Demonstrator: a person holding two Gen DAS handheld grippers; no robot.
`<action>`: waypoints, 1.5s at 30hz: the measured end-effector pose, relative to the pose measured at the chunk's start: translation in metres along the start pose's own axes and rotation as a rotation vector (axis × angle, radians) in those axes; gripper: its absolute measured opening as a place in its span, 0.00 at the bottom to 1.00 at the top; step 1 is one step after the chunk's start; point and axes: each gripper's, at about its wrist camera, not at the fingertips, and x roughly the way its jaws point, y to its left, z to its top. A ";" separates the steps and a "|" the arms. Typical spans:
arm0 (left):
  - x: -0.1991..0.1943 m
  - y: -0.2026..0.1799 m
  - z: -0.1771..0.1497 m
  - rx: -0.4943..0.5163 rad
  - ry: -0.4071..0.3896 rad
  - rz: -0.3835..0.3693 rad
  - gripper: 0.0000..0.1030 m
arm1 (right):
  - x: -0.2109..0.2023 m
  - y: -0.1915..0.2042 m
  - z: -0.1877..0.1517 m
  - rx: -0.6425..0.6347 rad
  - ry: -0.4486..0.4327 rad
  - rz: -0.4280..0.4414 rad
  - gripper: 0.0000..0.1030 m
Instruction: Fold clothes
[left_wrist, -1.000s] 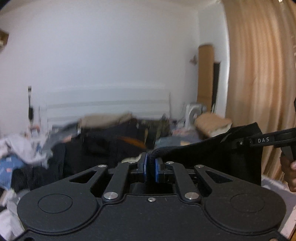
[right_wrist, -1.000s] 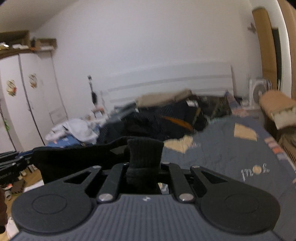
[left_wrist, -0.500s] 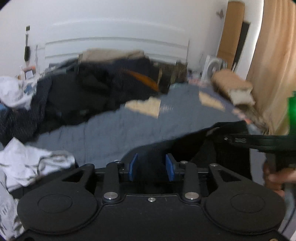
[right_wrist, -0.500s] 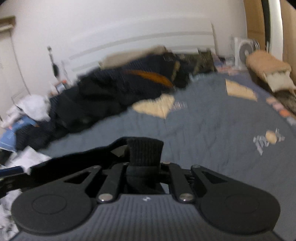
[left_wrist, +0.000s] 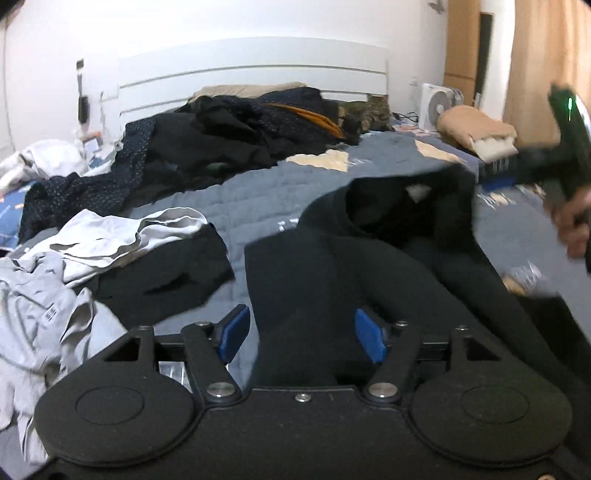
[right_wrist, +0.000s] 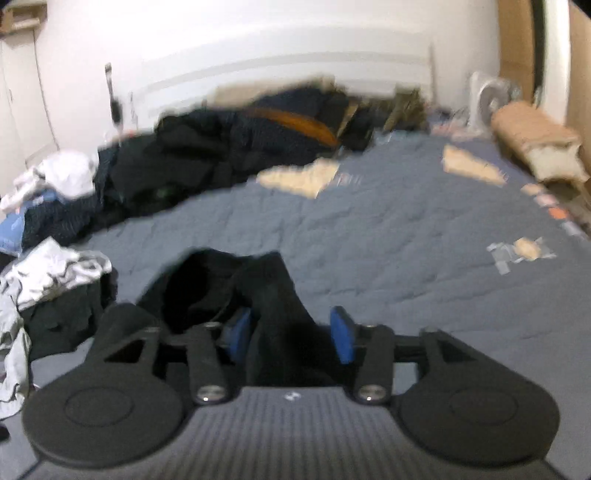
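Black garment (left_wrist: 332, 280) lies spread on the grey-blue quilt (left_wrist: 258, 192) of the bed, its near edge running in between the blue pads of both grippers. Left gripper (left_wrist: 302, 334) has its jaws opening, the pads standing clear of the dark cloth between them. Right gripper (right_wrist: 291, 334) is likewise opening, a fold of the same garment (right_wrist: 273, 295) rising between its pads without being pinched. At the right edge of the left view, a hand (left_wrist: 574, 225) holds the right gripper's blurred handle. Left of the garment lies crumpled pale grey clothing (left_wrist: 92, 243), and a heap of dark clothes (left_wrist: 221, 144) sits far back by the white headboard (left_wrist: 255, 70)
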 end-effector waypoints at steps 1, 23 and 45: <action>-0.005 -0.006 -0.004 0.011 0.000 0.003 0.65 | -0.014 0.000 -0.004 -0.008 -0.039 -0.014 0.71; -0.008 -0.130 -0.080 0.537 -0.196 0.125 0.80 | -0.105 -0.032 -0.092 0.139 -0.039 0.093 0.88; 0.061 -0.194 -0.119 0.925 -0.263 0.148 0.43 | -0.110 -0.054 -0.104 0.174 0.030 0.216 0.88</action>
